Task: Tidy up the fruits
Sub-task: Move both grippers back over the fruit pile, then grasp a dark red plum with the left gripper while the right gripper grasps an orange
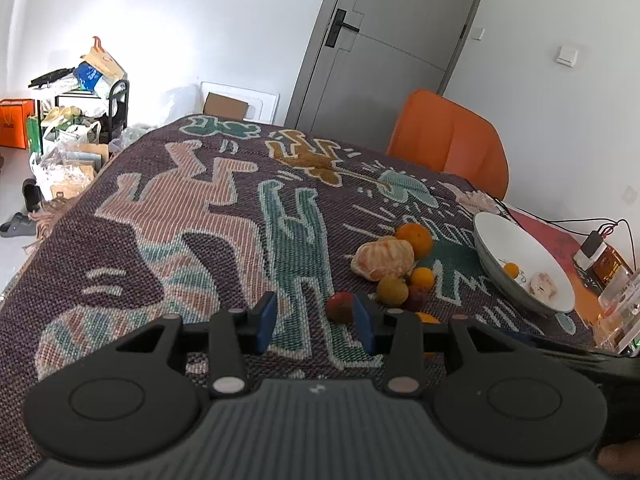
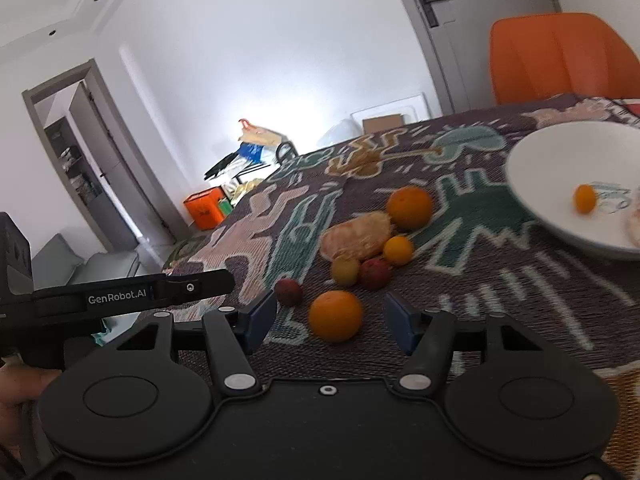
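Note:
Fruits lie in a cluster on the patterned tablecloth (image 1: 224, 208): a peeled citrus (image 1: 382, 258), an orange (image 1: 414, 236), a small orange fruit (image 1: 422, 278), a yellow-green fruit (image 1: 392, 290) and a dark red one (image 1: 418, 296). My left gripper (image 1: 316, 320) is open, with a small red fruit (image 1: 340, 307) between its jaws, close to the right pad and clear of the left one. My right gripper (image 2: 330, 320) is open around a second orange (image 2: 335, 316), with a gap on each side. The white bowl (image 2: 532, 200) holds a small orange fruit (image 2: 585, 199) and a pale piece (image 1: 542, 284).
An orange chair (image 1: 448, 136) stands behind the table's far edge. A clear container (image 1: 618, 312), a dark jar (image 1: 606, 260) and cables sit to the right of the bowl. The table's left edge drops to a cluttered floor with a rack (image 1: 92, 104). A hand holds the left gripper.

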Demonstrator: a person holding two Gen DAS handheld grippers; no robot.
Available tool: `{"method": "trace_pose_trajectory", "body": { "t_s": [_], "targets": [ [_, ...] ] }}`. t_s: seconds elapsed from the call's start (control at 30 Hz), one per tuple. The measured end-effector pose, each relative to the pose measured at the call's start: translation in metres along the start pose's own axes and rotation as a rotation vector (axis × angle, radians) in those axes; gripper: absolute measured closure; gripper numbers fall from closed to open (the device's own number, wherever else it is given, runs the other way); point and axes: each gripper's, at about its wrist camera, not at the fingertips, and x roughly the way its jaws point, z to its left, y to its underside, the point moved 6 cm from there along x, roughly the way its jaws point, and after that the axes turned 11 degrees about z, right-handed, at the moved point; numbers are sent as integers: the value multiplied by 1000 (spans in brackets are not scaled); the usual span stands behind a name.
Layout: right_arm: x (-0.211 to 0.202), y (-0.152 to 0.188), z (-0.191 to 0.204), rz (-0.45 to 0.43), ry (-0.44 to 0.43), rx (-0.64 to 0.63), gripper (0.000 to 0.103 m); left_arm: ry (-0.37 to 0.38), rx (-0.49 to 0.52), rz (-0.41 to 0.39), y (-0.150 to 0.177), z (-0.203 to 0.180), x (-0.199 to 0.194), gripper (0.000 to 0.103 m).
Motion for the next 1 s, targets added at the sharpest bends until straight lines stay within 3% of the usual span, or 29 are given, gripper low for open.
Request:
{"method": "trace_pose_trajectory", "body": {
  "t_s": [0.1, 0.17, 0.2, 0.27, 0.63, 0.7, 0.73, 0.8, 0.93, 1.0],
  "targets": [
    [14, 3, 4, 31, 12, -10, 49, 23, -11, 11, 1, 1, 5, 63],
    [21, 6, 5, 61, 35, -27, 81, 30, -4, 21, 1, -2, 11, 63],
    [23, 6, 5, 67, 32, -24, 84, 32, 4, 25, 2, -4, 13, 63],
    [17, 5, 3, 46, 21, -15, 103, 35, 15, 35, 1, -9, 19, 63],
    [-7, 1, -19, 2, 38, 8, 103, 25, 37, 64, 4, -25, 51, 63],
    [-7, 1, -21, 2, 33, 14, 103, 20, 41, 55, 4, -26, 54, 70],
    [-8, 2, -22, 3, 32, 18, 103, 15, 40, 56, 4, -25, 55, 80],
    [-7, 2, -22, 6, 26, 19, 102, 24, 35, 54, 4, -24, 55, 81],
    [-5, 2, -17, 6, 15, 16, 89, 39, 37, 43, 6, -24, 50, 81],
    [-3, 1, -14, 3, 9, 12, 88, 43, 34, 40, 7, -23, 47, 81]
  ]
}}
